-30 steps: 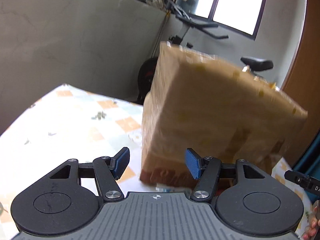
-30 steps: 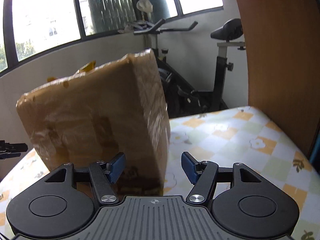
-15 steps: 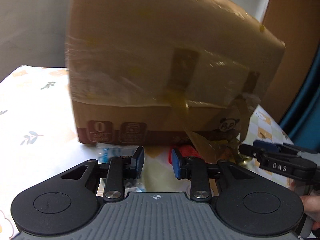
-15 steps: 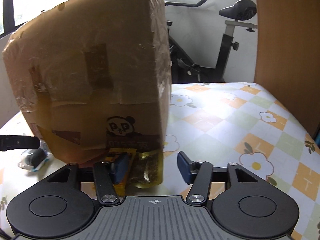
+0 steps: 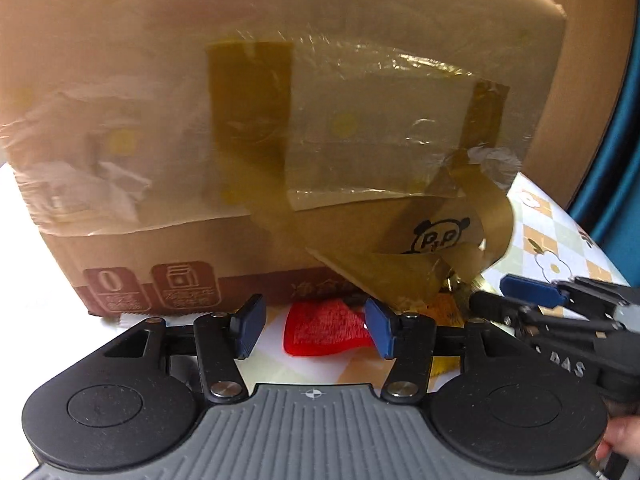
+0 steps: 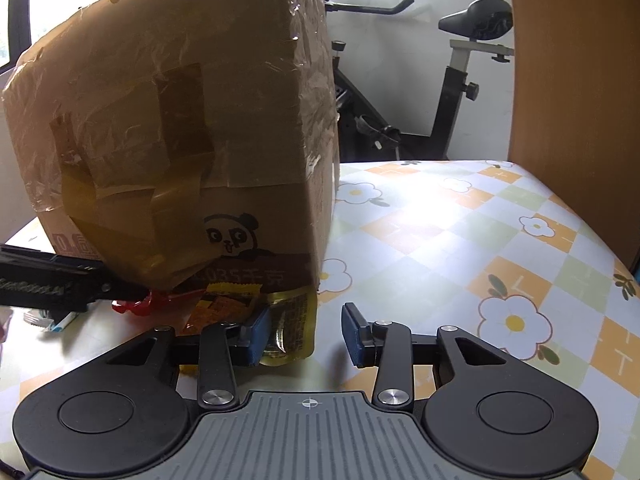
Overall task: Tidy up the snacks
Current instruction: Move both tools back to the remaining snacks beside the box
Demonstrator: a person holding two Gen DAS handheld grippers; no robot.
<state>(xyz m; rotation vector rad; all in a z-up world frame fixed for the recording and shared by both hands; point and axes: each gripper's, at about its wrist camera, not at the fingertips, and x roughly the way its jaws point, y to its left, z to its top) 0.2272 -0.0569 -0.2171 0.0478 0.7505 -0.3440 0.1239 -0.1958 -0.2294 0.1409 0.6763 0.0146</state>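
Left claw (image 5: pixel 315 330) jaws apart & opening, nothing pinched; red snack packet (image 5: pixel 326 328) lies on worktop (image 6: pixel 440 240) just ahead, btwn the pads. Right claw (image 6: pixel 306 338) jaws apart, closing; its left pad sits against the yellow snack pouch (image 6: pixel 294 328), right pad clear, no grip yet. Both snacks poke out from under the taped cardboard box (image 6: pixel 180 120), tipped up on its edge w/ panda logo facing cams.
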